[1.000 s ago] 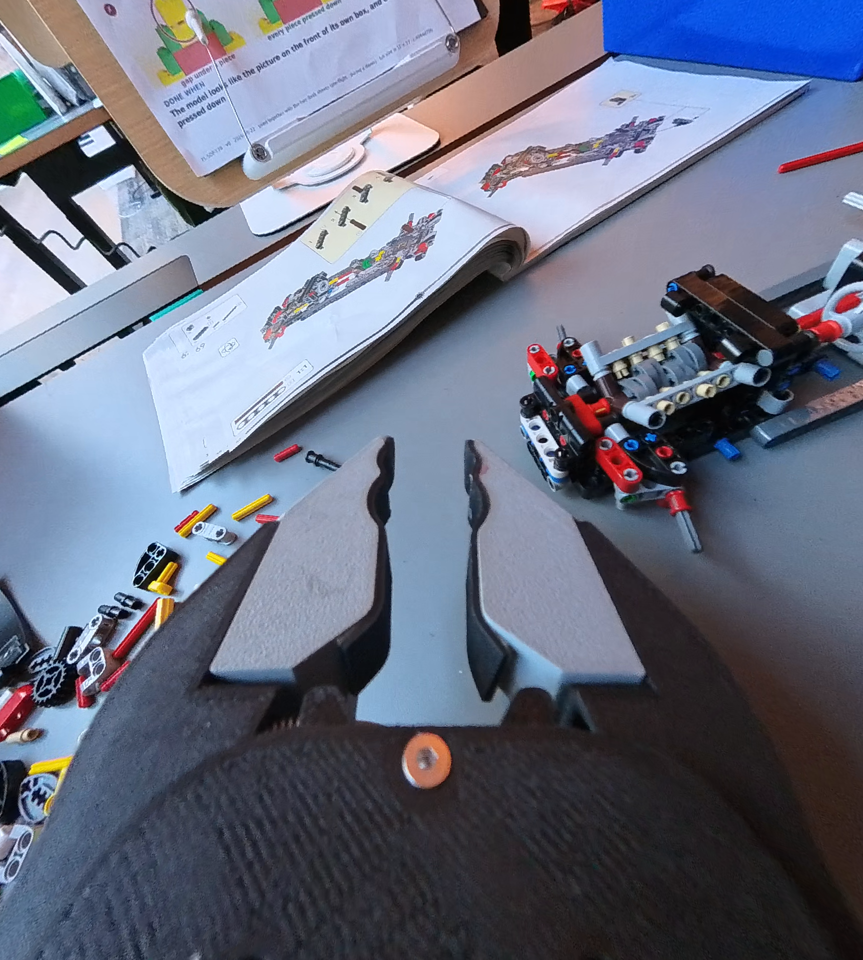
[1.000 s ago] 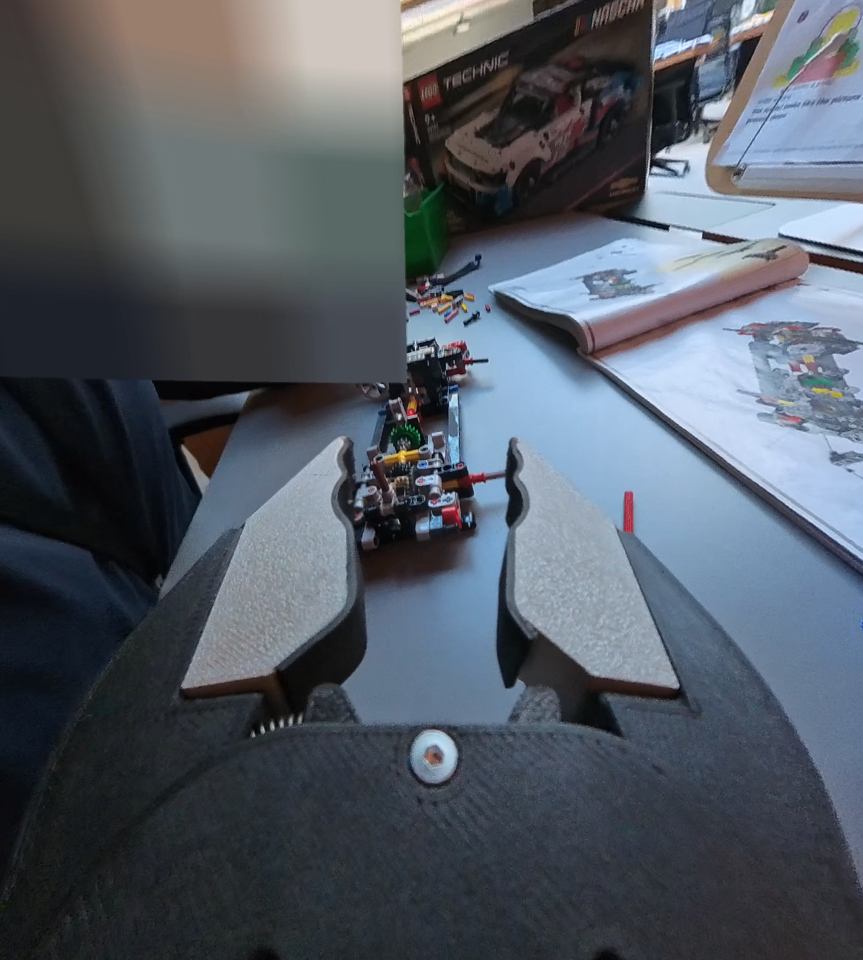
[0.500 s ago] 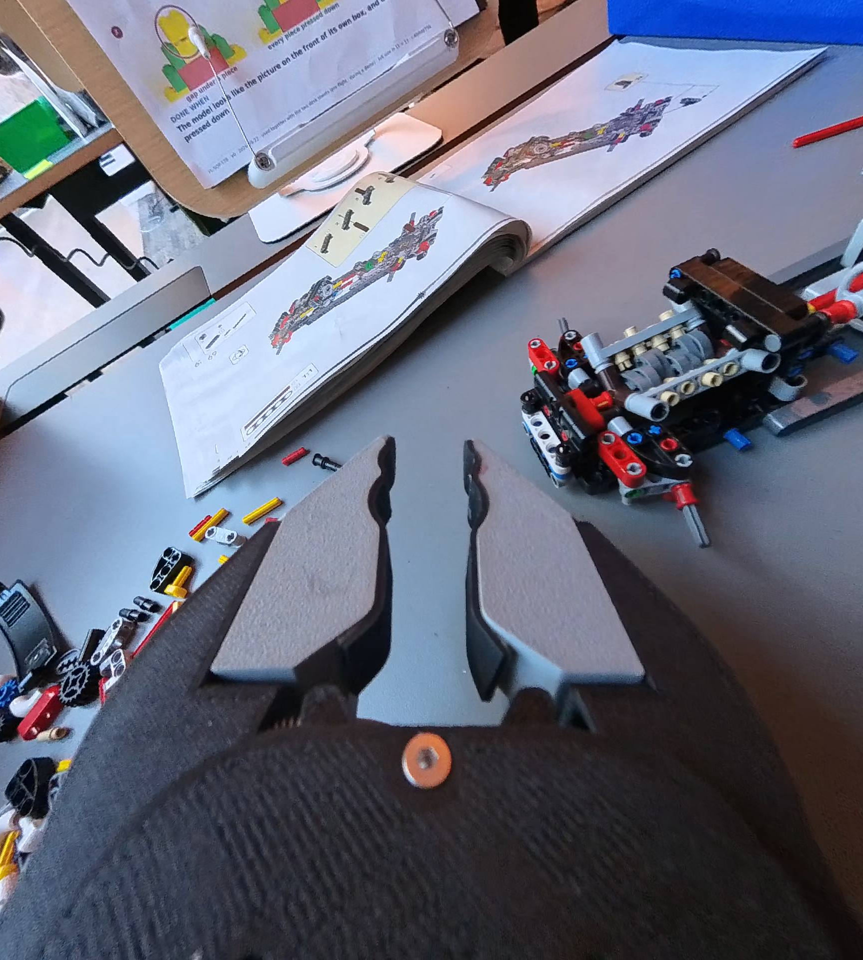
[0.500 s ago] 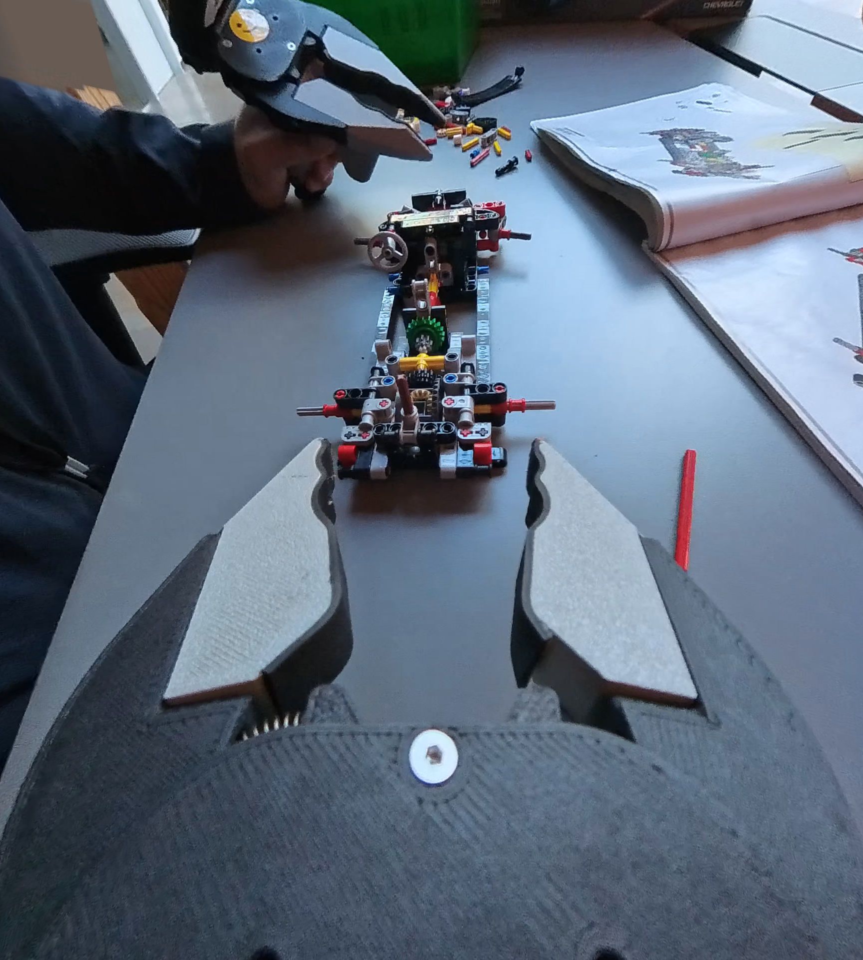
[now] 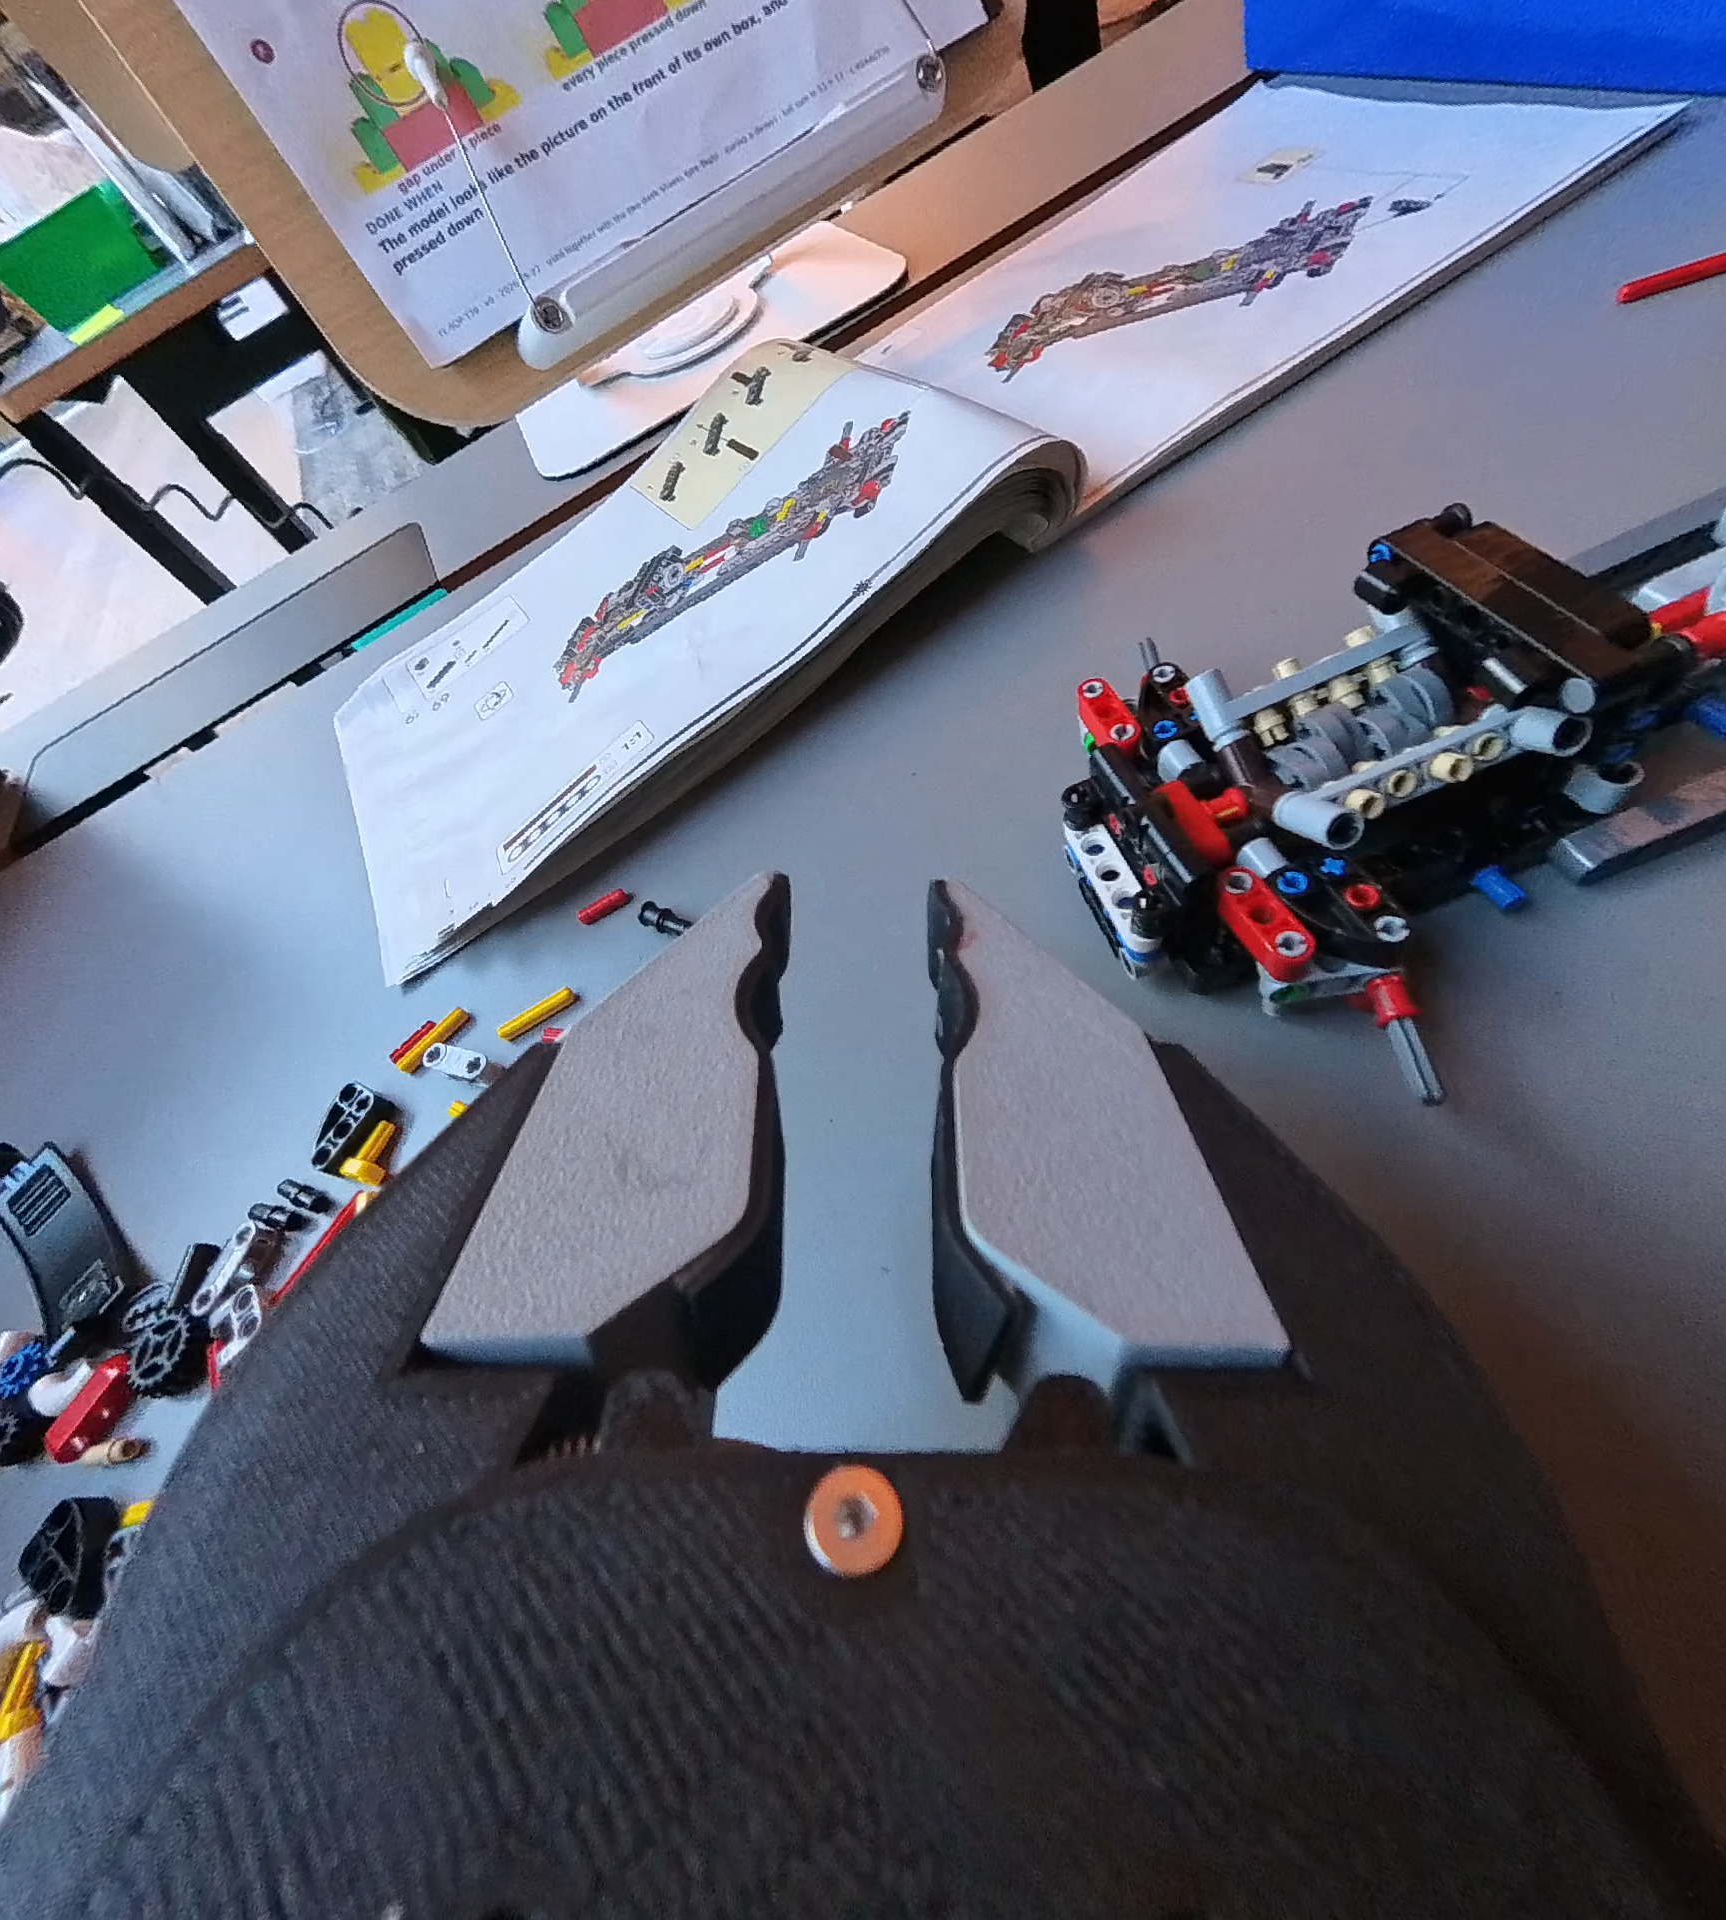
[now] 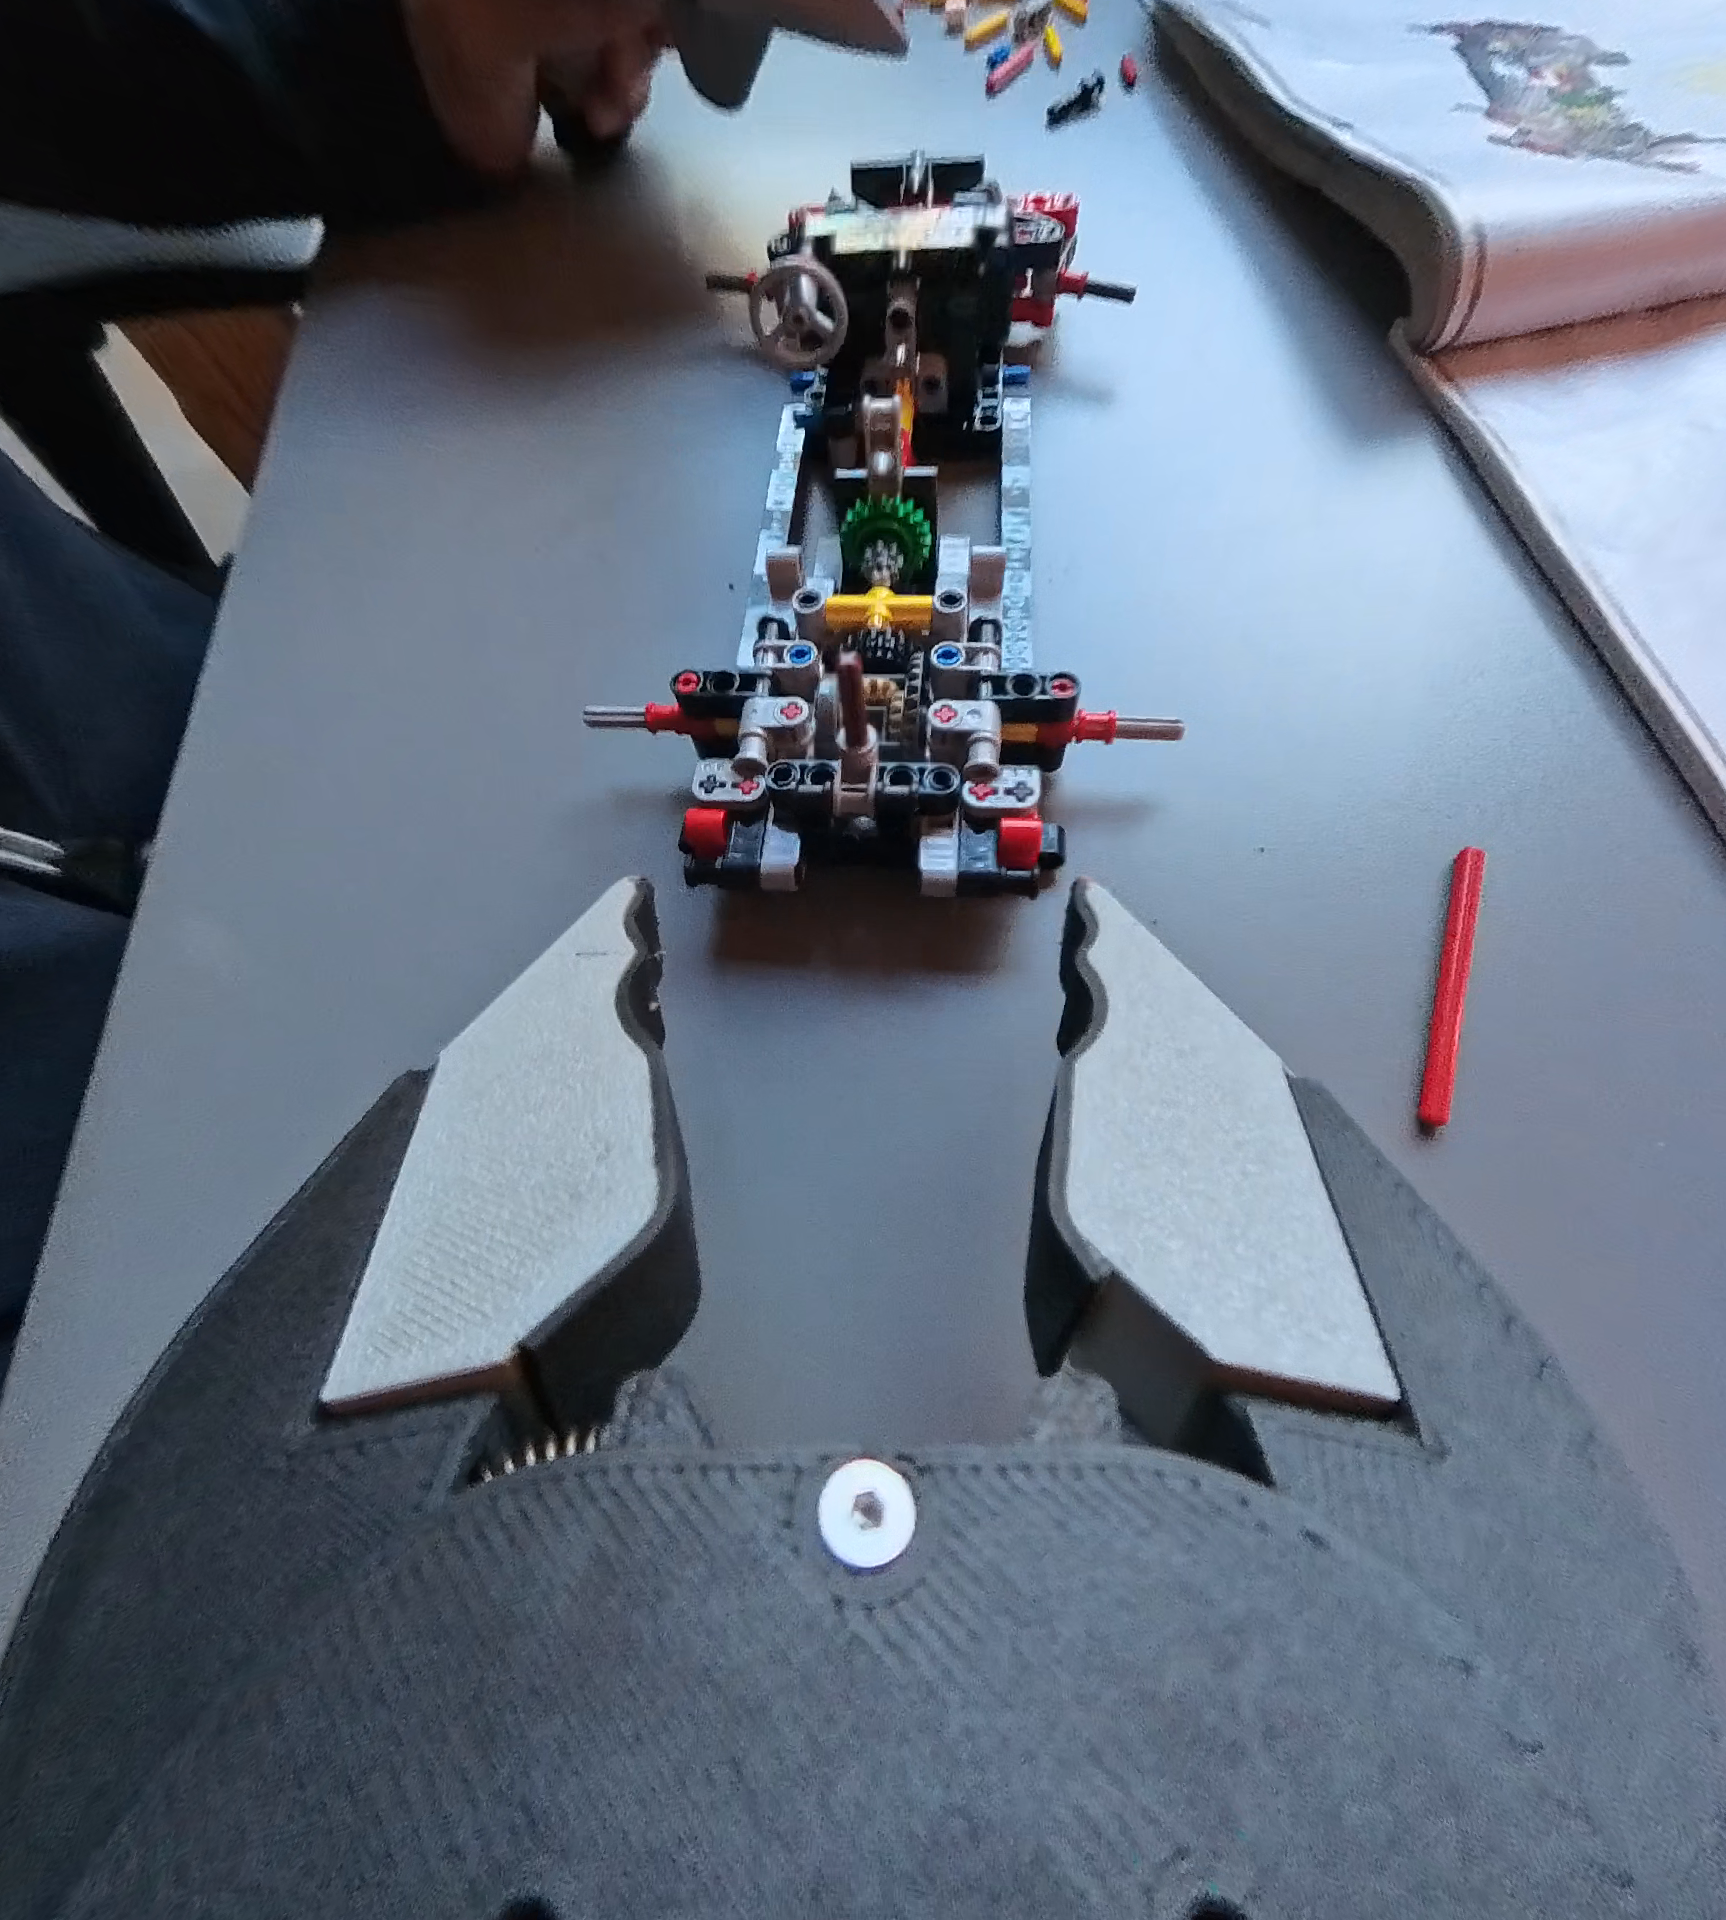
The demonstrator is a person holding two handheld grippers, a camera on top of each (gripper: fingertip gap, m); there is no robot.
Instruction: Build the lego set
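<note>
A long toy-brick car chassis [image 6: 890,582] lies on the grey table [image 6: 443,582], its near end just ahead of my right gripper [image 6: 859,925]. The right jaws stand wide open and empty, their tips a little short of the chassis end. In the left wrist view the chassis's other end [image 5: 1358,769], with its grey engine block, lies to the right. My left gripper [image 5: 859,914] hovers over bare table with a narrow gap between its fingers and nothing in it. A small black pin [image 5: 665,918] and a red pin [image 5: 601,906] lie just left of its fingertip.
An open instruction booklet [image 5: 734,623] lies behind the left gripper. Loose small bricks [image 5: 215,1278] are scattered at the left. A long red axle [image 6: 1451,987] lies right of the right gripper. A person's hand [image 6: 526,73] with the other gripper shows at the far end. One gripper's finger ends stand about 30 cm off the other's. The small black pin [image 5: 665,918] is closer to my left gripper, around 9 cm from its tips; the right tips are 35 cm off. It is also in sight in the right wrist view [image 6: 1093,94].
My right gripper has tilted down and moved closer to the chassis end while its jaws opened wider. My left gripper has shifted slightly; its jaws have not changed.
</note>
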